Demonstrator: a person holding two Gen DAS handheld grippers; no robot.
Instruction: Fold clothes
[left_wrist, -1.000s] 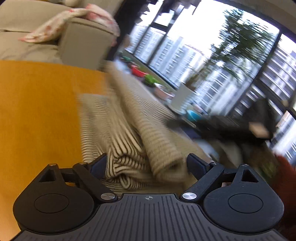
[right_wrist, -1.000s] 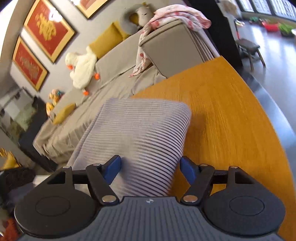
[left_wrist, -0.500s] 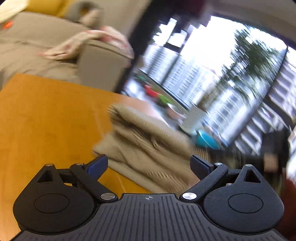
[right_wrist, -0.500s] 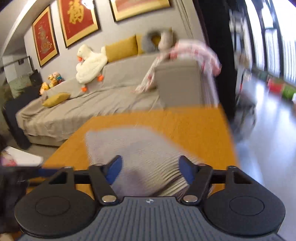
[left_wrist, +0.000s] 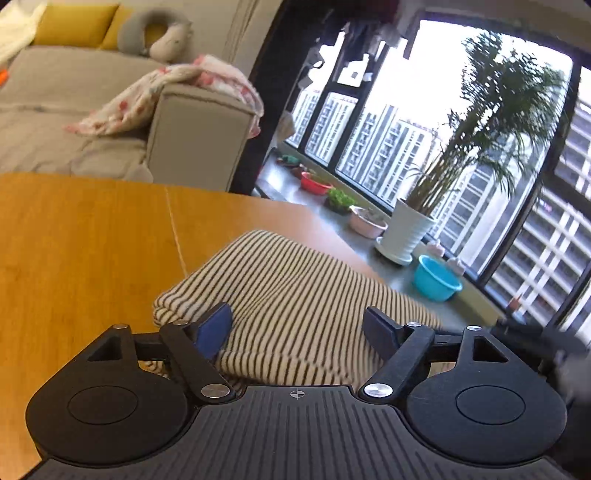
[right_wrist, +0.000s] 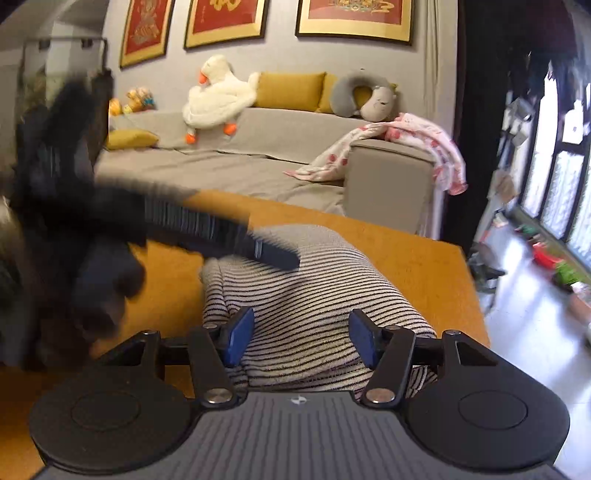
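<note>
Striped cream-and-black knit, a folded garment (left_wrist: 295, 291), lies on the orange wooden tabletop (left_wrist: 85, 236) in the lower centre of both views. The left gripper (left_wrist: 297, 328) hangs over its near edge, jaws wide, gripping nothing. The right gripper (right_wrist: 301, 338) is also spread wide above the cloth. In the right wrist view, the blurred left gripper (right_wrist: 273, 254) crosses from the left of the frame, tip over the garment's far end.

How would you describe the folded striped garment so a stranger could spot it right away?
Find the orange wooden table in front of the grey sofa. The striped garment lies folded on it, near the window-side edge. It is the only cloth on the table, cream with thin dark stripes, unlike the pink-patterned blanket draped over the sofa arm.
</note>
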